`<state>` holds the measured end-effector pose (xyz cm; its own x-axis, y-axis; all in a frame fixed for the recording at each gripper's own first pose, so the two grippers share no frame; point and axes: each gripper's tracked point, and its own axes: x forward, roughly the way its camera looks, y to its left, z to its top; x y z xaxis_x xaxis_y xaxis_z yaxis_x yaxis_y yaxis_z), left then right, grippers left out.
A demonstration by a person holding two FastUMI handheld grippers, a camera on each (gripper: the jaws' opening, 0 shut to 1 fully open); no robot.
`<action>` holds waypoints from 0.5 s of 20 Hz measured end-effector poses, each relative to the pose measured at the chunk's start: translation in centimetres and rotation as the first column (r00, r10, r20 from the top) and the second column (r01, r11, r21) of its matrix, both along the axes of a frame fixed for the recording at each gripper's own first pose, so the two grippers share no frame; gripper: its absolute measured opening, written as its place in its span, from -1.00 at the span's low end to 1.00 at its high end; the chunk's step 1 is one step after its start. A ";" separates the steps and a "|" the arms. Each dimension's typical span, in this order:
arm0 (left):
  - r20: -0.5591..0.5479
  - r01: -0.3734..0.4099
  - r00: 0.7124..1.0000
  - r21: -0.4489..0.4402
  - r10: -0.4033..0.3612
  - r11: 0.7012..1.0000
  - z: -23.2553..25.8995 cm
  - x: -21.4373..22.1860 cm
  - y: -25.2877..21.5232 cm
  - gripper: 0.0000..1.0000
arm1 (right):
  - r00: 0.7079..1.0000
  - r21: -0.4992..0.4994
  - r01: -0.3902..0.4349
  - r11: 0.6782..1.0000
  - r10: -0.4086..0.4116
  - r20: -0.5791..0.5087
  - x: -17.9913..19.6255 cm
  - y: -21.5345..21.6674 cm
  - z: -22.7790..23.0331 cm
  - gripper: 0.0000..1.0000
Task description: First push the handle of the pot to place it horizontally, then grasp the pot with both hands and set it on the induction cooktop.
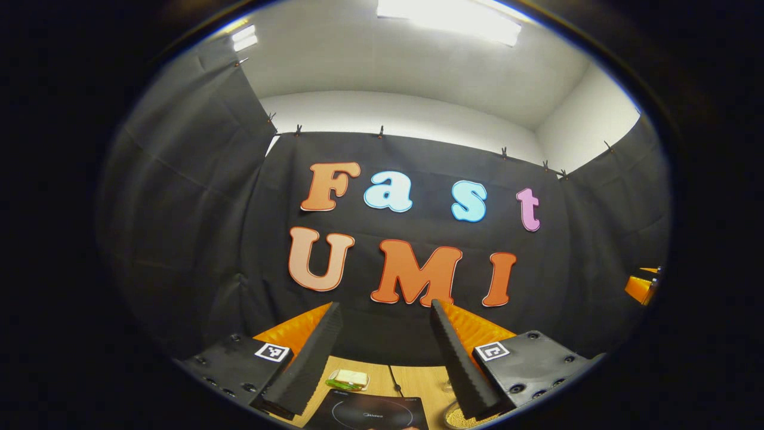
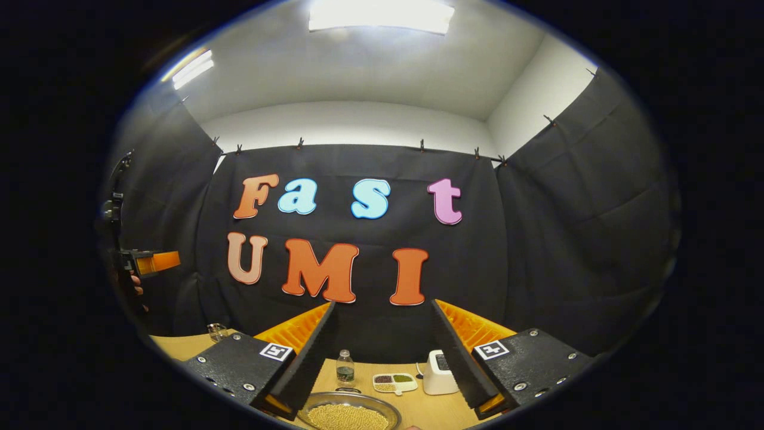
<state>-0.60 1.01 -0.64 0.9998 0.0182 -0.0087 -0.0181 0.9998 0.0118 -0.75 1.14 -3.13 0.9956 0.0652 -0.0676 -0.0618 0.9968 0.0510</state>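
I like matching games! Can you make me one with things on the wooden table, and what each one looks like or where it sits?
Things:
1. round metal pot
2. black induction cooktop
3. small clear glass bottle
4. white boxy appliance

Descriptions:
A. flat, with a thin ring drawn on top
B. full of little yellow beans
C. standing upright behind the pot
D. right of a small divided dish

Pairs: 1-B, 2-A, 3-C, 4-D
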 end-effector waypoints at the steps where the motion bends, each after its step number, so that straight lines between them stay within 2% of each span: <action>1: 0.010 0.005 1.000 0.007 -0.005 1.000 0.4 -0.2 -0.2 0.94 | 1.000 0.016 -0.008 1.000 0.008 -0.014 -0.1 0.0 -0.4 0.90; 7: 0.027 -0.025 0.999 0.034 0.024 0.999 0.4 -0.5 0.8 0.94 | 0.992 -0.019 -0.054 0.998 0.052 -0.118 -0.9 1.3 -4.9 0.89; 10: 0.016 -0.040 0.999 0.041 0.039 0.998 -0.2 -0.7 1.4 0.94 | 0.978 -0.025 -0.097 0.995 0.091 -0.188 -1.5 2.6 -8.1 0.88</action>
